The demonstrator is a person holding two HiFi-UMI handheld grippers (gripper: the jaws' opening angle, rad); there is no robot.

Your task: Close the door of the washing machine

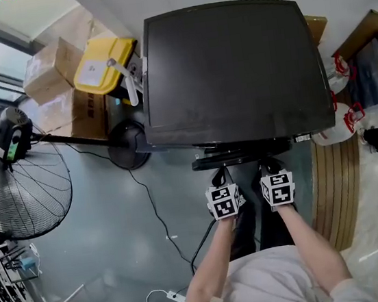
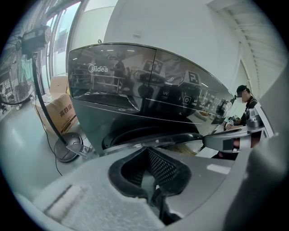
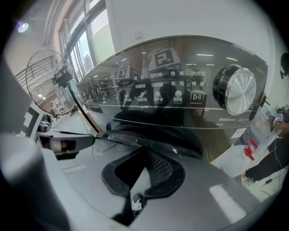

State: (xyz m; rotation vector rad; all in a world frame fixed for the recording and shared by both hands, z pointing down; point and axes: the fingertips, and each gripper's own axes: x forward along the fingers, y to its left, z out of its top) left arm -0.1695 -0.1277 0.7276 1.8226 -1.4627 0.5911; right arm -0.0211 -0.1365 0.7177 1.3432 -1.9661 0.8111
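The black washing machine (image 1: 234, 72) stands right in front of me, seen from above. Its door (image 1: 241, 152) juts out a little from the front, below the top's edge. Both grippers point down at that door edge, side by side. The left gripper (image 1: 218, 177) has its jaws together with nothing between them, and the door rim (image 2: 158, 140) lies just past its tips (image 2: 146, 151). The right gripper (image 1: 268, 166) is likewise shut and empty (image 3: 145, 151), close under the control panel with its silver dial (image 3: 237, 90). Whether either one touches the door I cannot tell.
A standing fan (image 1: 20, 183) and its round base (image 1: 127, 144) are on the left, with a cable (image 1: 151, 207) across the floor. Cardboard boxes (image 1: 54, 68) and a yellow lid (image 1: 103, 65) sit at back left. White bags (image 1: 341, 127) and a ribbed wooden board (image 1: 338, 182) are on the right.
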